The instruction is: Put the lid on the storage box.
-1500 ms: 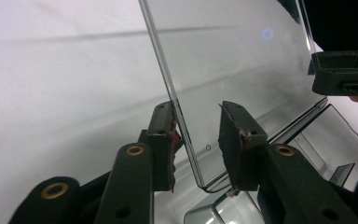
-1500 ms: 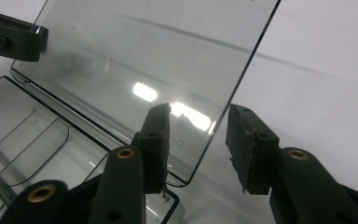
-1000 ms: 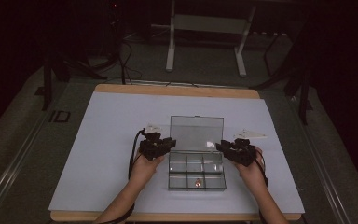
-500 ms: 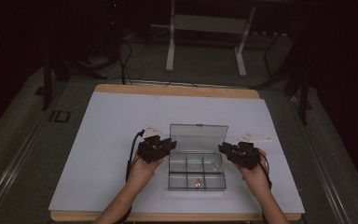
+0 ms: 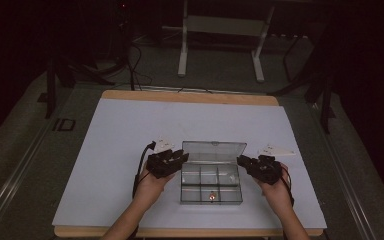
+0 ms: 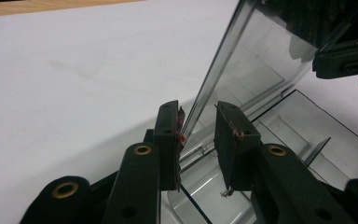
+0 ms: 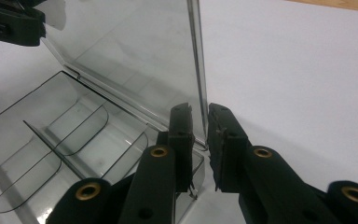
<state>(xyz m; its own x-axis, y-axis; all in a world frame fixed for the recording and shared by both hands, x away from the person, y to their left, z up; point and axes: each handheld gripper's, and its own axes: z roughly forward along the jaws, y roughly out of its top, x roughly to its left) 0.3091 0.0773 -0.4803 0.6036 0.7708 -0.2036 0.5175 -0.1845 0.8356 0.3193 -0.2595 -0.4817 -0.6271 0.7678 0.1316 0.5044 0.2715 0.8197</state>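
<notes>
A clear plastic compartment box (image 5: pixel 200 201) sits at the table's near middle with its lid (image 5: pixel 214 151) raised on the rear hinge. A small reddish item (image 5: pixel 211 196) lies in the front middle compartment. My left gripper (image 5: pixel 182 158) is at the lid's left edge. In the left gripper view the jaws (image 6: pixel 198 135) straddle that edge of the lid (image 6: pixel 261 60), which lies against one pad with a gap to the other. My right gripper (image 5: pixel 241 161) is at the lid's right edge, and in the right gripper view (image 7: pixel 200 135) its jaws are closed tight on the lid (image 7: pixel 135 51).
The box stands on a white sheet (image 5: pixel 130 130) covering a wooden table (image 5: pixel 190 96). A white frame's legs (image 5: pixel 182 45) stand on the floor beyond the far edge. Both forearms come in from the near edge.
In the high view the lid's top edge has come down, so the lid looks shorter. Both grippers have shifted slightly toward the near side with it.
</notes>
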